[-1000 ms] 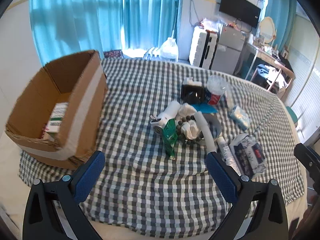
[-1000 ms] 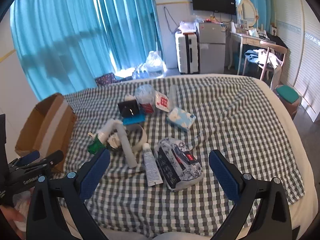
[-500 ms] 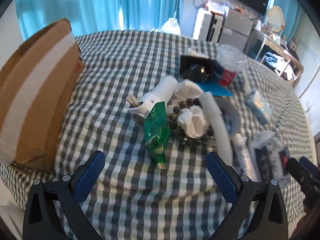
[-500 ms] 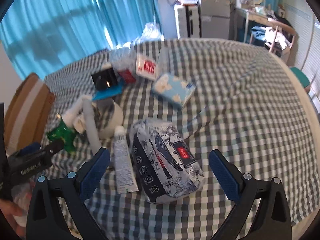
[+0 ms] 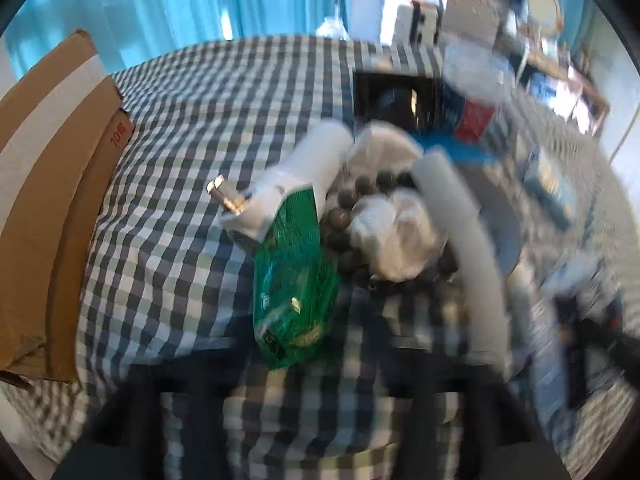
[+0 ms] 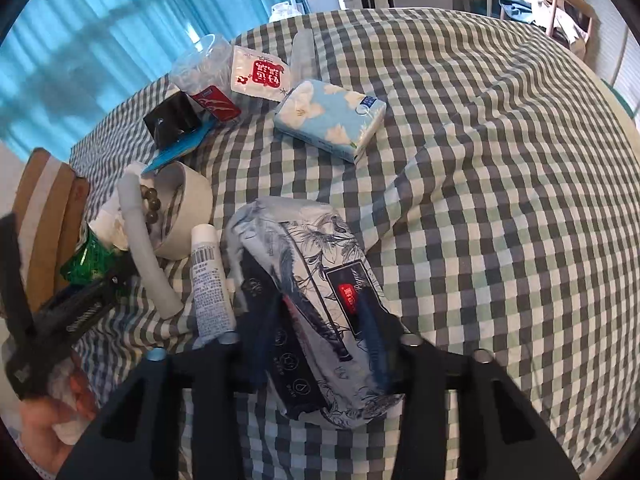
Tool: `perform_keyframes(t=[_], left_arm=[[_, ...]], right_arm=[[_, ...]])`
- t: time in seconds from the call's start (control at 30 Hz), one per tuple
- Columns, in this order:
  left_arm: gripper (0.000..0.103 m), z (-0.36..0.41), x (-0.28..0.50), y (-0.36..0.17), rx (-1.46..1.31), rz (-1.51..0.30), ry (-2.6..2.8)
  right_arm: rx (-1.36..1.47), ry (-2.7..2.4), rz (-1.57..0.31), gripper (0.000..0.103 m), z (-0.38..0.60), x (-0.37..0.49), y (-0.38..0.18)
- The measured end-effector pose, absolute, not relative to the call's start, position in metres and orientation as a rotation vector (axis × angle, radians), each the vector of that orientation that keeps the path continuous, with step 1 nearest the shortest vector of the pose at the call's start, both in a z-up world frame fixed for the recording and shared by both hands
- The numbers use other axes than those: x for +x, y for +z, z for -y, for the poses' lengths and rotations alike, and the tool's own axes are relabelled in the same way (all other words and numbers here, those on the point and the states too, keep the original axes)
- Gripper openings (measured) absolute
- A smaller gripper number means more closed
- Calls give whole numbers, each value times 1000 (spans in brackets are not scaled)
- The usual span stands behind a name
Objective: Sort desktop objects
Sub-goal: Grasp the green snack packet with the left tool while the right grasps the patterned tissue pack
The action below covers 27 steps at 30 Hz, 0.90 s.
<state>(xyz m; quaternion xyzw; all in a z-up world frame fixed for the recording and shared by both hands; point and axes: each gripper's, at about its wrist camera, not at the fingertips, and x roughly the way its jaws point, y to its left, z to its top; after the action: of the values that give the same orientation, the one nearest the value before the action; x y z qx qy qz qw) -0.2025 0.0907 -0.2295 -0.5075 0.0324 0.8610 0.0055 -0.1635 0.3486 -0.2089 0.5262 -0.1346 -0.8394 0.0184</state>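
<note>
Between the right fingers [image 6: 256, 344]: a floral tissue pack [image 6: 316, 300] filled the gap as the jaws were closing.
Just left of the right fingers: a white tube [image 6: 210, 276] and a pale curved hose [image 6: 146, 248] lay close, leaving little passage.
Right of the right fingers: bare checked cloth [image 6: 500, 200] gave wide free room.
Ahead of the right fingers: a blue flowered tissue pack [image 6: 330, 118] stood well apart.
Between the blurred left fingers: a green packet [image 5: 294, 284] blocked the way.
Left of them: open cloth ran up to a cardboard box [image 5: 48, 208].
Ahead: dark beads [image 5: 340, 220], a white bundle [image 5: 396, 236] and a white charger [image 5: 292, 184] were crowded together.
</note>
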Motion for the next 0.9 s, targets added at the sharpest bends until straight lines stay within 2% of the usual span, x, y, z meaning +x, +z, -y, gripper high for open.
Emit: perform_keyframes(t=[0.07, 0.23, 0.5, 0.73, 0.9], left_arm=[[24, -88, -199, -227, -1572, -91, 2678], [24, -77, -184, -207, -1533, -52, 2673], [24, -61, -158, -155, -1422, -18, 2694], [24, -42, -136, -115, -1329, 16, 2721], [24, -30, -119, -91, -1282, 33, 2725]], right_arm=[[1619, -2614, 425, 21, -348, -159, -205], [1599, -2647, 457, 5, -355, -148, -192], [1495, -2713, 511, 4, -360, -118, -152], [1384, -2754, 476, 3, -341, -96, -108], [1310, -2773, 381, 3, -314, -82, -71]])
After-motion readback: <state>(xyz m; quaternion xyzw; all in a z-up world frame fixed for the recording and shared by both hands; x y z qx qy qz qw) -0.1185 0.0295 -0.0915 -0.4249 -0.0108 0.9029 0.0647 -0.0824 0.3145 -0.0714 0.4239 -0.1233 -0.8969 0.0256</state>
